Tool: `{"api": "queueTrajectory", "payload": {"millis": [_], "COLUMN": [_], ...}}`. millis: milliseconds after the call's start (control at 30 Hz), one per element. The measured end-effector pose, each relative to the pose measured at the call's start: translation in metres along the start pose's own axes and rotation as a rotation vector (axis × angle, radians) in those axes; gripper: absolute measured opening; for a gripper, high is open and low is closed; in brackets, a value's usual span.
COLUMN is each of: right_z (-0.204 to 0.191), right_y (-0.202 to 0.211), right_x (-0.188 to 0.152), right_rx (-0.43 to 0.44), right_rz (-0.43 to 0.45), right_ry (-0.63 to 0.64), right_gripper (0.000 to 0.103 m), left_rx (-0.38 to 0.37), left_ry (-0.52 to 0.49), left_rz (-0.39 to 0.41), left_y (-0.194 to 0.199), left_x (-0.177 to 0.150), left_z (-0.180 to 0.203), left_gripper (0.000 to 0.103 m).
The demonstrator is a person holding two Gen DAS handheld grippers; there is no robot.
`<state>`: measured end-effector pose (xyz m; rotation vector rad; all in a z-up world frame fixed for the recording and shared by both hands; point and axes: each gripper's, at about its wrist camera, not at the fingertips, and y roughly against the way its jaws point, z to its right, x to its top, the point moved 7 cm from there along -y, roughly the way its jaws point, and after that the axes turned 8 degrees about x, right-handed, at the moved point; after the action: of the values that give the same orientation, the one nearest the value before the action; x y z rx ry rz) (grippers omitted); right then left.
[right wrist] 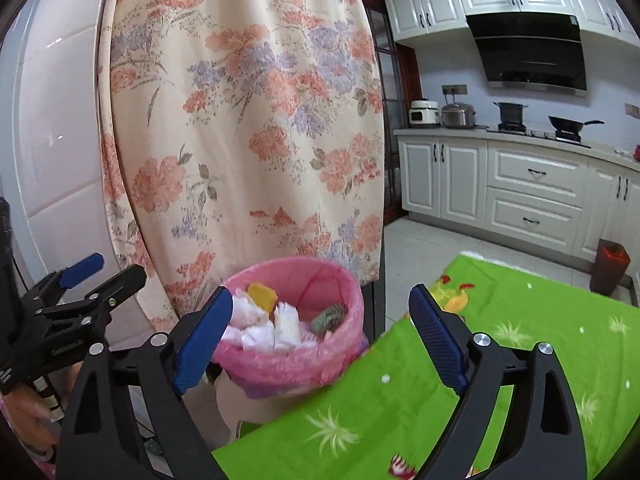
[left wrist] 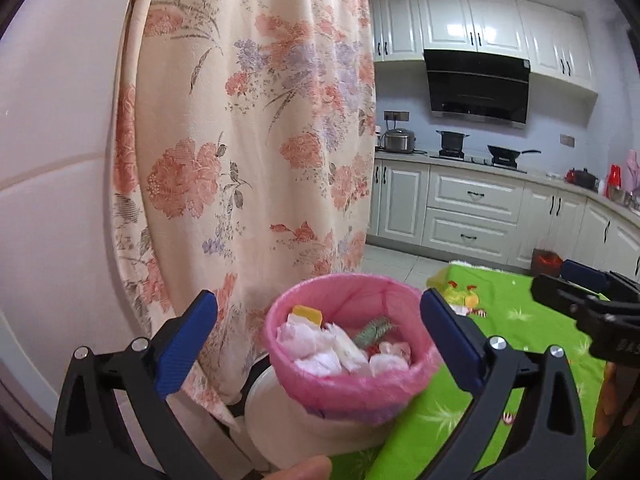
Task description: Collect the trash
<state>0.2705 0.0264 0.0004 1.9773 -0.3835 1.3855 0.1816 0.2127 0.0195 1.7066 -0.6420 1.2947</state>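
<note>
A small white bin with a pink bag liner (left wrist: pixel 352 384) stands at the corner of the green-clothed table (left wrist: pixel 516 320). It holds crumpled white tissues (left wrist: pixel 316 344), a yellow piece (left wrist: pixel 307 314) and a green wrapper (left wrist: pixel 374 330). My left gripper (left wrist: pixel 320 332) is open and empty, its blue pads on either side of the bin above its rim. My right gripper (right wrist: pixel 320 328) is open and empty, also over the bin (right wrist: pixel 296 364). The tissues (right wrist: pixel 260 330), yellow piece (right wrist: pixel 262 296) and green wrapper (right wrist: pixel 329 317) show inside.
A floral curtain (left wrist: pixel 248 140) hangs right behind the bin. White kitchen cabinets (left wrist: pixel 472 200), a stove with pots and a range hood (left wrist: pixel 478 86) are at the back right. A dark red floor bin (right wrist: pixel 610 266) stands beyond the table.
</note>
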Motion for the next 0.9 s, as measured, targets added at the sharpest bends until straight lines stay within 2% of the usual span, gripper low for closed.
{"api": "queueTrajectory", "payload": {"millis": [133,333,467,667,900], "right_z": [-0.010,-0.024,-0.030,-0.036,-0.051], "right_y": [0.007,0.021,0.033,0.057,0.080], "right_x": [-0.023,-0.045,-0.055,-0.054,-0.042], "right_rx": [-0.026,-0.030,-0.028,-0.071,-0.109], "right_rz": [-0.031,-0.051,-0.050,-0.016,0.031], "right_ry": [0.005,0.016,0.006,0.011,0.056], "right_gripper": [0.084,0.084,0.084,0.084,0.084], "left_rx": [0.019,0.023,0.031,-0.027,-0.109], "left_ry": [-0.037,-0.011,-0.023,0.002,0.004], "left_rz": [-0.011,-0.049,-0.036,0.012,0.005], "left_y": [0.016,0.036,0.048,0.074,0.088], "left_x": [-0.015,-0.036,-0.040,-0.035,-0.040], "left_z": [-0.001,-0.016,-0.021,-0.026,-0.020], "left_gripper": [0.098,0.098,0.098,0.098,0.098]}}
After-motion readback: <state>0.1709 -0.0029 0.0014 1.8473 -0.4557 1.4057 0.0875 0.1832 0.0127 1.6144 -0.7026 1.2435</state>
